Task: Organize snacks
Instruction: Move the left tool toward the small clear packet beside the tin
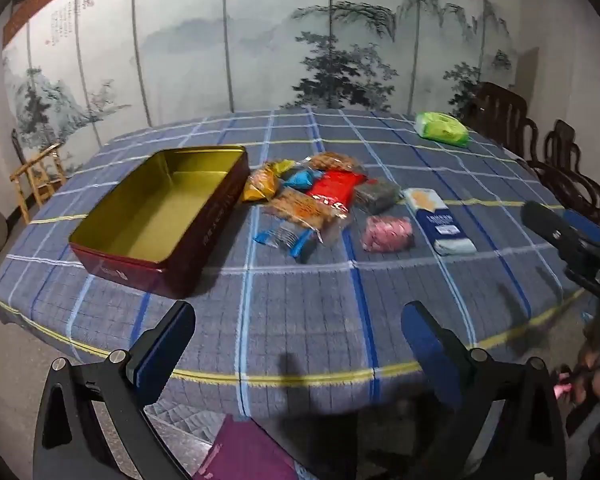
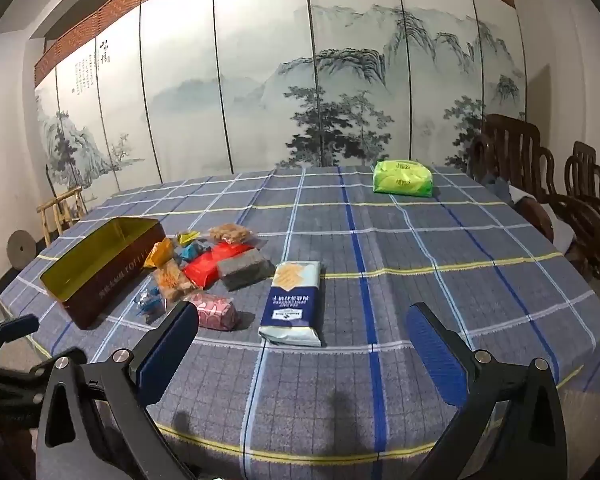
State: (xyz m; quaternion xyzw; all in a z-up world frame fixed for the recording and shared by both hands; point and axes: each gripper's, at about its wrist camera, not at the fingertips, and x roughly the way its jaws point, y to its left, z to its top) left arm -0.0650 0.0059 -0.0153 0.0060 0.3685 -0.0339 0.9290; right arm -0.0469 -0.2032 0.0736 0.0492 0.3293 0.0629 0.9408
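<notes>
Left wrist view: the left gripper hung over the near table edge, jaws wide, nothing between them. The open tin sat left of centre on the checked tablecloth and held nothing. The snacks lay just right of the tin, none in it yet, so this looked like the very start, the approach before a first pick. Count here: one tin, one red packet, one grey block, one pink pack, one blue-and-white cracker pack, one yellow packet, at least two clear packs of brownish biscuits; small blue-wrapped pieces were too blurred to count. One green pack lay well apart at the far right. The right gripper showed at the right edge.

Right wrist view: the right gripper was also spread wide and empty, aimed down at the cracker pack, which lay between the lines of its fingers but further out. The tin stood far left, the pile beside it, the pink pack near the left finger. Two dark chairs stood right.

Next move, likely: reach forward, close across the cracker pack's narrow width, carry it left to the tin.
</notes>
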